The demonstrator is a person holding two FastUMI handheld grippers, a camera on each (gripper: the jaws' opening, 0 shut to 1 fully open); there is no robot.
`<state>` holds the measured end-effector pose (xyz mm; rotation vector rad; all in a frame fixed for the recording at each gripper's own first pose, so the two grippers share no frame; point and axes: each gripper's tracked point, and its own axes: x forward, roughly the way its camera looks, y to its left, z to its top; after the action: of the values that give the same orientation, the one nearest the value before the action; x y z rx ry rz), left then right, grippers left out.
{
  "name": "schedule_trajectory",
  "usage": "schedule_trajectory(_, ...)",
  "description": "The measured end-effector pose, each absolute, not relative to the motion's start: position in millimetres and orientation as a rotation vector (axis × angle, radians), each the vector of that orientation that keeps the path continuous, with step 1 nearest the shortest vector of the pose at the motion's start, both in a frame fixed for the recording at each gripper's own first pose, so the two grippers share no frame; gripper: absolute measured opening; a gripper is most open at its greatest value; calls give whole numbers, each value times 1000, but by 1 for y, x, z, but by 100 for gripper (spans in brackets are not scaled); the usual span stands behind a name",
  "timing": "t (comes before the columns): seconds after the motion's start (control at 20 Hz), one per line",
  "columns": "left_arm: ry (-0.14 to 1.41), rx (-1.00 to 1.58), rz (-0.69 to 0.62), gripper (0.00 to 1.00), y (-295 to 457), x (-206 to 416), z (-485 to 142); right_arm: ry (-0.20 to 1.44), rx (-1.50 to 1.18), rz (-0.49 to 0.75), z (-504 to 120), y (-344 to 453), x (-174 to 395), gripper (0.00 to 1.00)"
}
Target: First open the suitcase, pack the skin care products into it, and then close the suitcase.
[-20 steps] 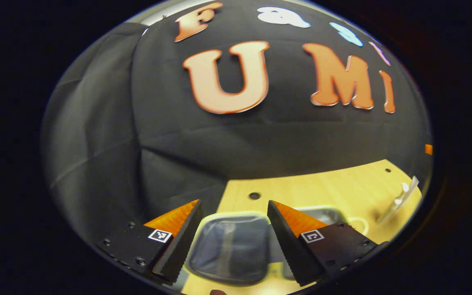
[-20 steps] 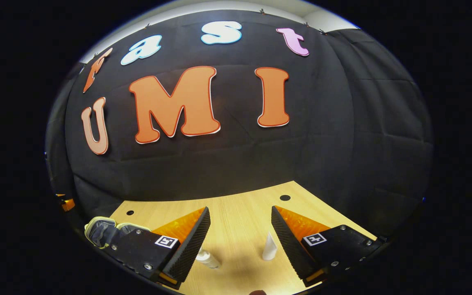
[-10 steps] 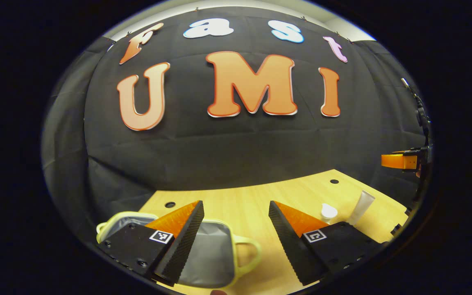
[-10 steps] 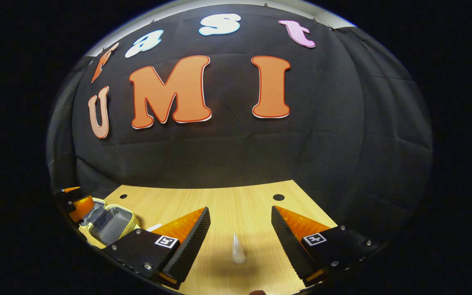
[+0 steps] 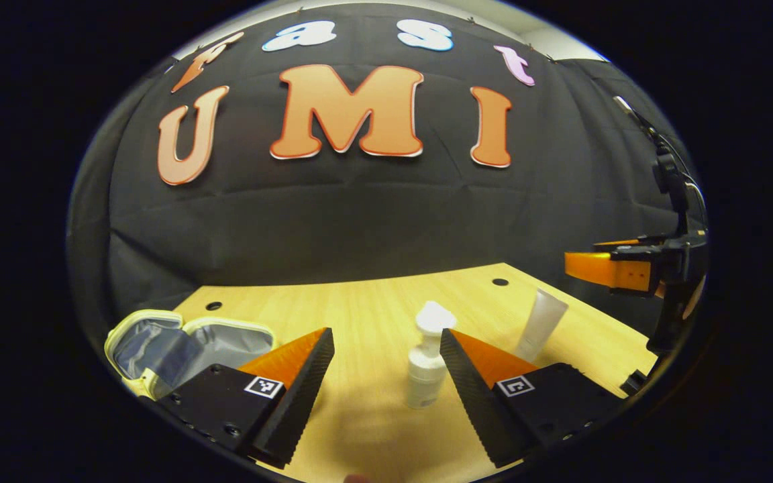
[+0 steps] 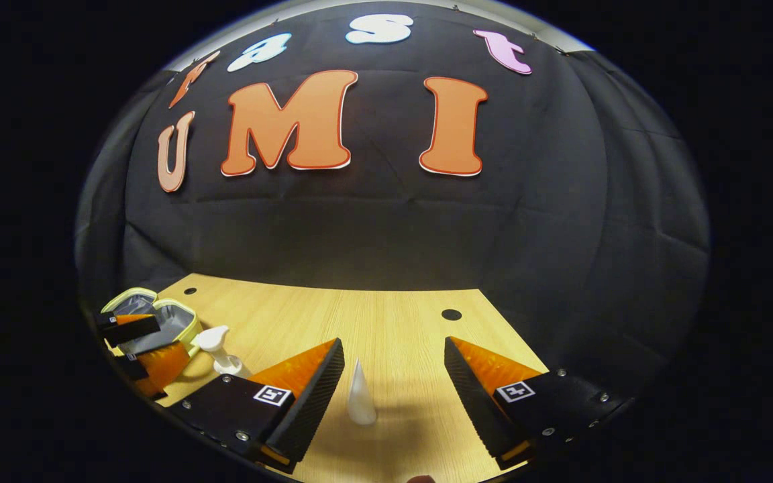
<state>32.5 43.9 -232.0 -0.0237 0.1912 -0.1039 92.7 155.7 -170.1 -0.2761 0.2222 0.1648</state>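
Since half a second ago the left gripper view has swung to the right: the small pale-yellow suitcase with grey lining [image 5: 188, 342], which lay under the jaws, now lies open at the lower left, and the white pump bottle [image 5: 427, 362] has come between the fingers. The near edge of the suitcase is hidden behind the left finger, so its handle cannot be seen. The left gripper [image 5: 386, 376] has its jaws spread wide and they hold nothing; the pump bottle stands upright on the light wooden desk [image 5: 359, 302] just beside the right finger, and I cannot tell if it touches it. The white squeeze tube [image 5: 539, 325] stands on its cap farther right, its base hidden behind the same finger. At the right edge the other gripper shows, partly cut off.

In the right gripper view the camera has turned a little left since the earlier frame. The right gripper [image 6: 393, 382] also has its jaws wide apart and empty. The squeeze tube [image 6: 360, 397] stands between them, nearer the left finger, apart from both. The pump bottle [image 6: 220, 347] is at the left, its lower part hidden by that finger. Beyond it the open suitcase [image 6: 158, 315] is partly covered by the left gripper [image 6: 138, 342].
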Motion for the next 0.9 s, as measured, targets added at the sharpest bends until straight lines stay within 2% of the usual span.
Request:
schedule_trajectory(0.25,258,-19,-138,99,11,42,-279,258,-243,157,-190,141,100,95)
schedule_trajectory(0.8,402,-18,-53,100,7,93,-360,298,-248,126,-205,110,106,95)
schedule_trajectory(0.85,409,-25,-66,99,6,94,-362,300,-250,125,-206,110,105,95)
schedule_trajectory(0.9,399,-56,-96,90,-3,97,-364,304,-250,124,-207,109,104,95)
